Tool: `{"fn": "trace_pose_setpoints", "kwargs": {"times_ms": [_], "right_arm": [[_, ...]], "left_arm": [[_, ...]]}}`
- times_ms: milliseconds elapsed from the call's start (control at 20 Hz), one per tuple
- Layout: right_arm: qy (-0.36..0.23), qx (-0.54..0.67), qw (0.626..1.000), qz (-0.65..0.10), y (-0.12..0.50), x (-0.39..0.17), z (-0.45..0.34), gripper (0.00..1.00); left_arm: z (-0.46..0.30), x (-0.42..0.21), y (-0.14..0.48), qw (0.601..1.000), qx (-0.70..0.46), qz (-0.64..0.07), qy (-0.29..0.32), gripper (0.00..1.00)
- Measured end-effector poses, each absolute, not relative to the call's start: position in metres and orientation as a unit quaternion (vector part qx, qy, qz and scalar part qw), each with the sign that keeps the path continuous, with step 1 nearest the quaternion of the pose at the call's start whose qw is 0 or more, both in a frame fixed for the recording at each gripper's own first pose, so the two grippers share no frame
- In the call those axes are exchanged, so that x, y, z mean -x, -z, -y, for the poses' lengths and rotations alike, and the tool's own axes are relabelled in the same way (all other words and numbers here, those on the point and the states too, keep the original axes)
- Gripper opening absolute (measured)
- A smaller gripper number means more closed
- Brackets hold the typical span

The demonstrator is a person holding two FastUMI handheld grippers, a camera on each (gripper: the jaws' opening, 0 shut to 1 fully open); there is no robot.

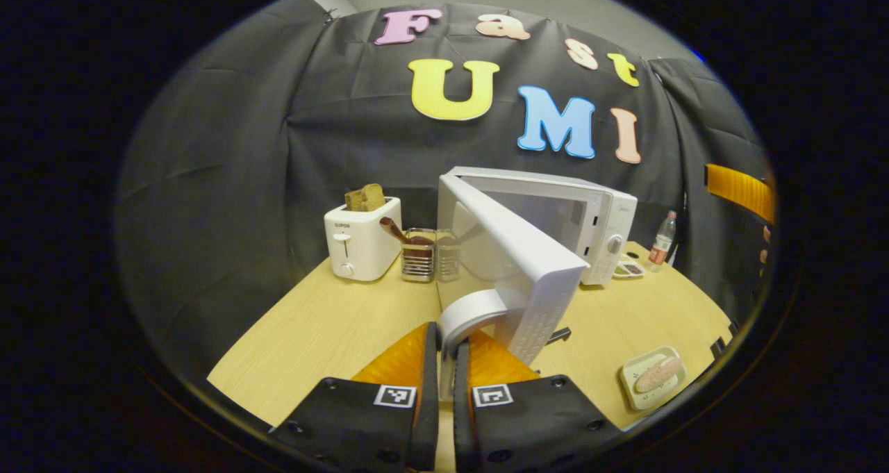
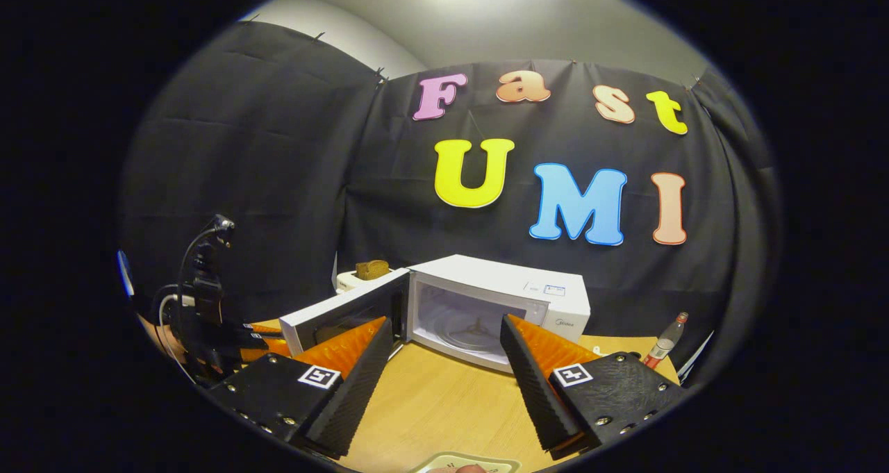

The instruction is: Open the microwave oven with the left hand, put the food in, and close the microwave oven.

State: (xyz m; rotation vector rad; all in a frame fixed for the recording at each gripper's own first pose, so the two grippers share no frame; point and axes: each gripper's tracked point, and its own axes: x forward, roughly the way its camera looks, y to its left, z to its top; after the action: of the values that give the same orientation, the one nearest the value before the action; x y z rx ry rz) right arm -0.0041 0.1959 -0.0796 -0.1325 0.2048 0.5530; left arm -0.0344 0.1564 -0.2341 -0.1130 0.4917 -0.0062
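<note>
The boxy microwave oven (image 1: 555, 216) and the slot toaster (image 1: 361, 244) are white. The wooden tabletop (image 1: 326, 334) is pale yellow. The small rectangular plate (image 1: 653, 376) is cream, its food (image 1: 658, 373) pinkish.

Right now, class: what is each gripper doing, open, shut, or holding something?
Left gripper: shut on the door handle of the microwave.
Right gripper: open, holding nothing, above the plate.

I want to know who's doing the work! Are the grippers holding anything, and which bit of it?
The left gripper is shut on the microwave door, holding its handle. The right gripper is open, holding nothing.
</note>
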Motion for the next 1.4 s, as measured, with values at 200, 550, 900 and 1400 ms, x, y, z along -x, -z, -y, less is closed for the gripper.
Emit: {"fn": "trace_pose_setpoints", "kwargs": {"times_ms": [200, 550, 900, 1400], "right_arm": [[-0.299, 0.092, 0.944, -0.111, 0.090, 0.006, -0.185, 0.95], [-0.416, 0.133, 0.878, -0.195, 0.146, 0.030, -0.166, 0.96], [-0.501, 0.161, 0.806, -0.271, 0.211, 0.068, -0.141, 0.96], [-0.566, 0.203, 0.711, -0.364, 0.289, 0.102, -0.106, 0.96]], "left_arm": [[-0.164, 0.059, 0.229, 0.970, 0.072, -0.229, -0.034, 0.27], [-0.173, 0.114, 0.193, 0.970, 0.051, -0.200, -0.126, 0.88], [-0.156, 0.148, 0.133, 0.968, 0.042, -0.151, -0.195, 0.94], [-0.134, 0.201, 0.064, 0.960, 0.009, -0.096, -0.261, 0.94]]}}
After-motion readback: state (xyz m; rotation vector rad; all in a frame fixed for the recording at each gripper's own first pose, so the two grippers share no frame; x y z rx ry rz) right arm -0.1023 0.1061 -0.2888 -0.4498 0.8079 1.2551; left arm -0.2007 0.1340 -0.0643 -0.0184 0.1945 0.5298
